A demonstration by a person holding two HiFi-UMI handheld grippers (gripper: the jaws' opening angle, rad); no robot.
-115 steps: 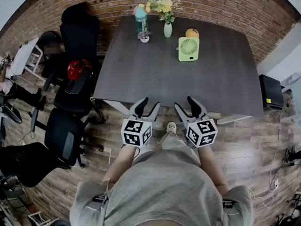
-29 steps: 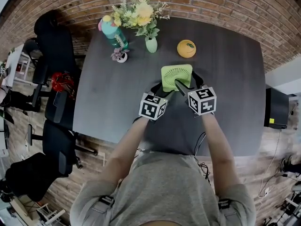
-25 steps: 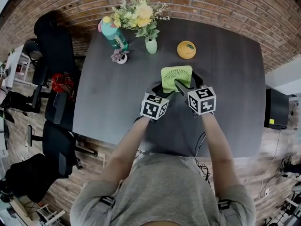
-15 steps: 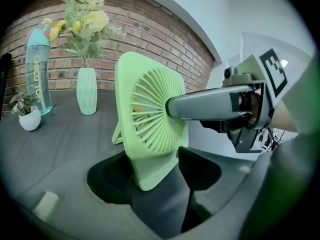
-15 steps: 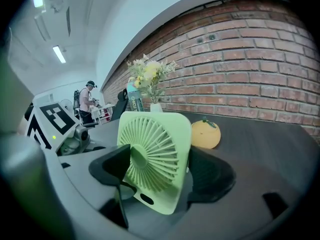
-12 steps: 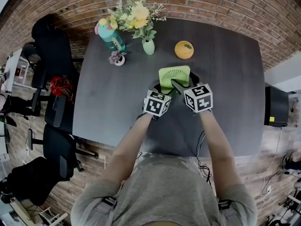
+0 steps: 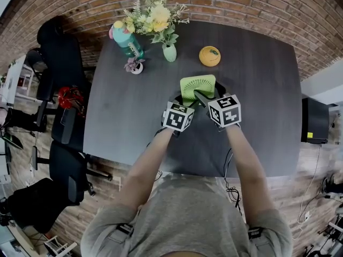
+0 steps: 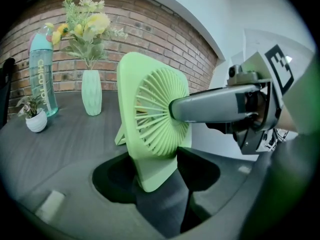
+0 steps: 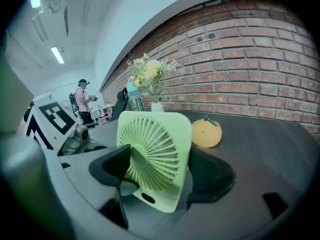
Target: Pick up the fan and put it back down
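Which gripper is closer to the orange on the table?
Right. The right gripper, on the fan, sits just before the orange; the left gripper is at the fan's left side, farther off.

1. A dark grey table (image 7: pixel 134 111) carried everything.
2. Along its far edge stood a teal bottle (image 7: pixel 127 39), a pale green vase (image 7: pixel 170 53) of flowers and a small white plant pot (image 7: pixel 136 67).
3. An orange (image 7: pixel 209 56) lay to the right of the vase.
4. Nearer the middle was a green fan (image 7: pixel 198 84), tilted.
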